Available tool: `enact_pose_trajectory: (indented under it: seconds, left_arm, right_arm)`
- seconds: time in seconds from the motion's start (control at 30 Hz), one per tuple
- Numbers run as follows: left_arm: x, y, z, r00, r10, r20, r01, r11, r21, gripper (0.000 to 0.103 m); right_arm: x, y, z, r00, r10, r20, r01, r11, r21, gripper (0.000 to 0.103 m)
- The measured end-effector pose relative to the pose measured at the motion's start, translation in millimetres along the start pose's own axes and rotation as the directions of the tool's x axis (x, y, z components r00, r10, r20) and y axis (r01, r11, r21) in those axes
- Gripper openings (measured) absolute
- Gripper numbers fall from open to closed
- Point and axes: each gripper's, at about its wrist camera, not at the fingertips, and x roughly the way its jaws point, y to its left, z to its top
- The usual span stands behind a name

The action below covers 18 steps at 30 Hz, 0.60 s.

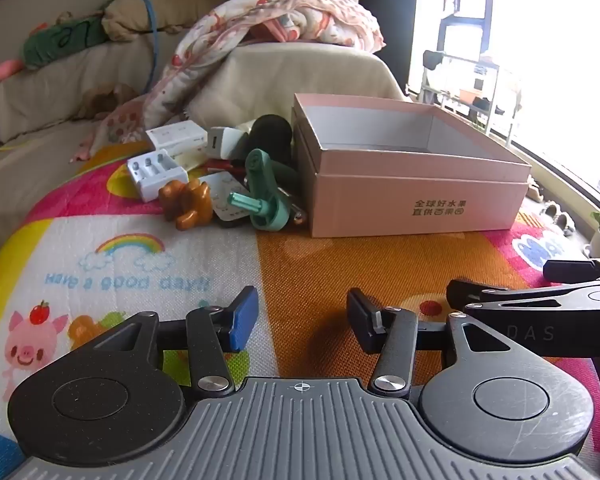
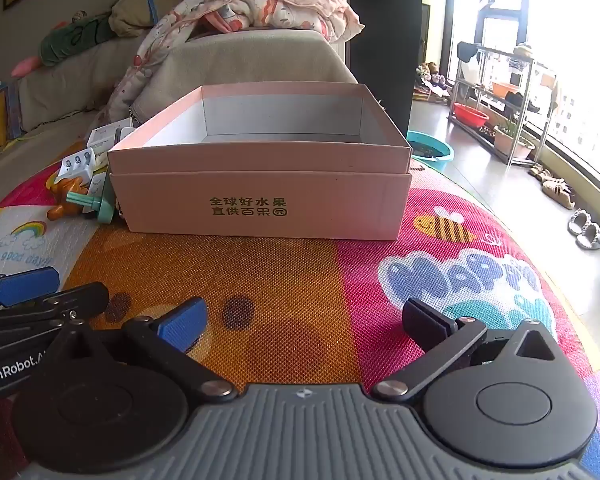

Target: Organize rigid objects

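Observation:
An open pink cardboard box (image 1: 416,204) (image 2: 260,204) stands on the colourful play mat, empty as far as I can see. Left of it lies a pile of small items: a brown bear figure (image 1: 186,204) (image 2: 62,200), a green plastic tool (image 1: 266,196) (image 2: 96,202), a white battery charger (image 1: 156,172) (image 2: 76,164), a white plug adapter (image 1: 224,142), a dark round object (image 1: 272,132). My left gripper (image 1: 302,318) is open and empty, low over the mat. My right gripper (image 2: 304,320) is open and empty, beside the left one, in front of the box.
A sofa (image 1: 280,76) with a blanket (image 1: 284,16) and cushions stands behind the mat. A teal basin (image 2: 430,150), a shelf rack (image 2: 500,100) and slippers (image 2: 586,228) are on the floor at the right by the window.

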Motion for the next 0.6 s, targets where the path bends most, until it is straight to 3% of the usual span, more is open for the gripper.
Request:
enact_pose_trajectory:
  seconds: [0.6]
  left_arm:
    - [-0.1,0.9,0.2,1.0,-0.01,-0.001,0.01,1.0,-0.014,0.054]
  right_arm:
    - [0.3,-0.3,-0.1,1.0,0.003,-0.001,-0.003,1.0,0.004,0.103]
